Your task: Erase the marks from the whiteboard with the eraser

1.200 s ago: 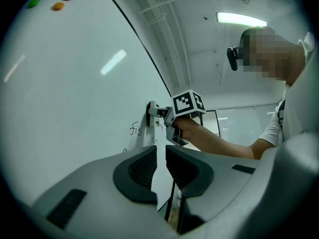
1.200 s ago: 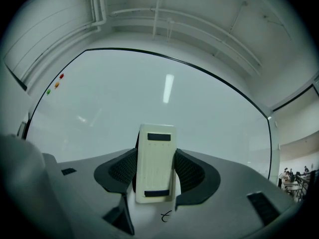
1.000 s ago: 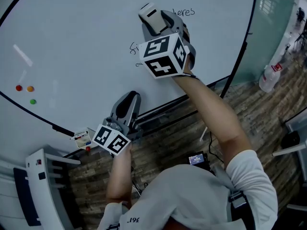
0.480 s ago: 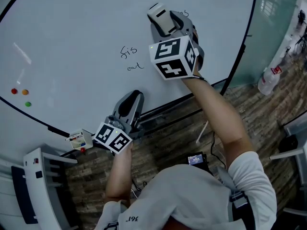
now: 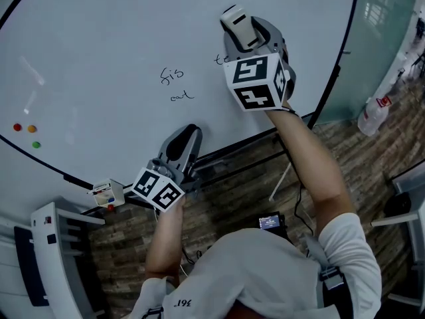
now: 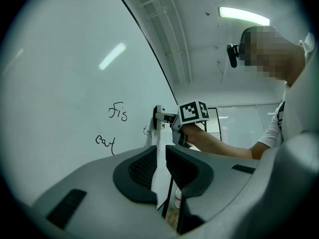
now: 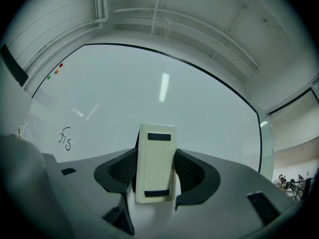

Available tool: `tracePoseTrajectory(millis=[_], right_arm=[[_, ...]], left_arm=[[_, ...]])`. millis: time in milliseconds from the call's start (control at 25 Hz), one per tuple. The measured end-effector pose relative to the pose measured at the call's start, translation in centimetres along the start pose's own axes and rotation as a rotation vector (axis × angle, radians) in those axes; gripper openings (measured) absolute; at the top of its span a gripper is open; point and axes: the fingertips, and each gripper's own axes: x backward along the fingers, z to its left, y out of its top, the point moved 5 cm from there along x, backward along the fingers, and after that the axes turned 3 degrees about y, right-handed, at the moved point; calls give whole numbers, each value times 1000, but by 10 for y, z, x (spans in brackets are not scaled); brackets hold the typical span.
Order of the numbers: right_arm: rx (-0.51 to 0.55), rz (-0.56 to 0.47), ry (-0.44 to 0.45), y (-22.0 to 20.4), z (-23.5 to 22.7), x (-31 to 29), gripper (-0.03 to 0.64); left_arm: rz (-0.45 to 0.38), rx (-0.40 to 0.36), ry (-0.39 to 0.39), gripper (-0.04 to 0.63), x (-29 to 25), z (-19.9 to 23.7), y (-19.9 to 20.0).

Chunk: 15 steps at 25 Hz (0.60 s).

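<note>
The whiteboard (image 5: 99,38) carries black handwriting: "fis" (image 5: 171,76), "cat" (image 5: 180,96) and "te" (image 5: 220,59). My right gripper (image 5: 242,30) is shut on a cream block eraser (image 5: 238,20) held flat to the board just right of "te". In the right gripper view the eraser (image 7: 155,158) stands upright between the pads (image 7: 119,171), with "fis" (image 7: 65,137) far to the left. My left gripper (image 5: 182,138) hangs low by the board's bottom edge, jaws almost together on nothing. In the left gripper view, "fis" (image 6: 118,112), "cat" (image 6: 105,142) and the eraser (image 6: 158,117) show beyond its jaws.
Three small magnets, red (image 5: 17,127), orange (image 5: 30,129) and green (image 5: 36,144), sit at the board's left. A small box (image 5: 106,193) rests on the bottom ledge. A white rack (image 5: 56,244) stands lower left, and a spray bottle (image 5: 373,115) on the wooden floor at right.
My right gripper slid the eraser rightwards across the board. "fis" and "cat" came out from behind it, and the letters seen to its right no longer show. The left gripper stayed put.
</note>
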Motion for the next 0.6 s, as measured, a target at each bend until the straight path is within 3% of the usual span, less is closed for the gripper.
tracePoseTrajectory(millis=[600], right_arm=[[-25, 45, -35, -38, -52, 0, 253]], left_arm=[[10, 5, -6, 44, -25, -12, -12]])
